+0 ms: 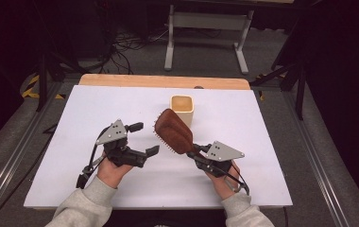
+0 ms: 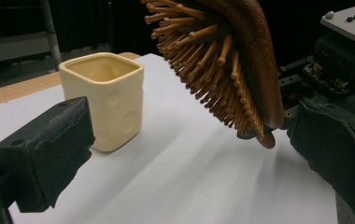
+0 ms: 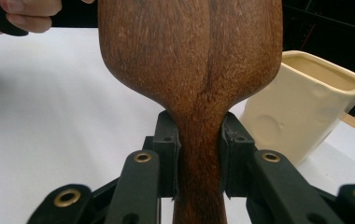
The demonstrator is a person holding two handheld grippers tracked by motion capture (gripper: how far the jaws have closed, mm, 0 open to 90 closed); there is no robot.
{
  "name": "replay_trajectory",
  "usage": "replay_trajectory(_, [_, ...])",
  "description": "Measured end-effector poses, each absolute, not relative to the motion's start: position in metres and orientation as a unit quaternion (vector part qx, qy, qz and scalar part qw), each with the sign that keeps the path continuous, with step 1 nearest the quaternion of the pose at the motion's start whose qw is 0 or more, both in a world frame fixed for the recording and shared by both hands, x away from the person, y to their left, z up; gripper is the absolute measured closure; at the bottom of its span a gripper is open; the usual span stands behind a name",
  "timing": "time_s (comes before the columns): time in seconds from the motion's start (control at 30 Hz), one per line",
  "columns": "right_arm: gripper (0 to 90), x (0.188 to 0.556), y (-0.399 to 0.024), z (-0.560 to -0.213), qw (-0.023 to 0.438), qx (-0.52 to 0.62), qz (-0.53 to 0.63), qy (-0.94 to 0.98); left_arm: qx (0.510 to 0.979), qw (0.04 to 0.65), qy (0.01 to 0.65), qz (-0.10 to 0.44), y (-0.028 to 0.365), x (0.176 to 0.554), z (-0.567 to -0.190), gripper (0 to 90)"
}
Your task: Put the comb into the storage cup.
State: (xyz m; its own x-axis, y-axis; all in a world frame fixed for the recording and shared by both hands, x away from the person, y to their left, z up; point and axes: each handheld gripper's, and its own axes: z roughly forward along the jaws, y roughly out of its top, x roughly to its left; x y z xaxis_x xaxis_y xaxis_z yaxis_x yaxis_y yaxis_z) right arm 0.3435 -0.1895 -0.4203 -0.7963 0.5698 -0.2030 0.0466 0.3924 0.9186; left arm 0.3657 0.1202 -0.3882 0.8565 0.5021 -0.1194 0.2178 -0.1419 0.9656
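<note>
Right gripper (image 1: 192, 150) had its jaws clamped on the neck of the wooden hairbrush (image 1: 173, 131), held above mid-bench, bristles toward the left gripper (image 1: 144, 138), whose jaws stood apart, empty. Step judged: carrying the brush to the cream cup (image 1: 182, 109) near the far edge; next, lowering it in. White bench (image 1: 262, 184); dark room, grey floor.

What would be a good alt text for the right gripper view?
The right gripper clamps the handle of a wooden hairbrush, seen from its back. A cream square cup stands on the white table behind it.
</note>
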Motion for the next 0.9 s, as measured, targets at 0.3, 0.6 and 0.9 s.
replay_trajectory(0.3, [72.4, 0.342, -0.188, -0.420, 0.257, 0.191, 0.515, 0.795, 0.752, 0.603, 0.243, 0.110, 0.100, 0.371, -0.388, 0.9])
replay_trajectory(0.6, [72.4, 0.340, -0.183, -0.422, 0.262, 0.184, 0.508, 0.800, 0.752, 0.608, 0.238, 0.085, 0.085, 0.374, -0.390, 2.2])
replay_trajectory(0.9, [72.3, 0.338, -0.176, -0.425, 0.275, 0.167, 0.491, 0.809, 0.762, 0.594, 0.245, 0.084, 0.081, 0.375, -0.391, 19.3])
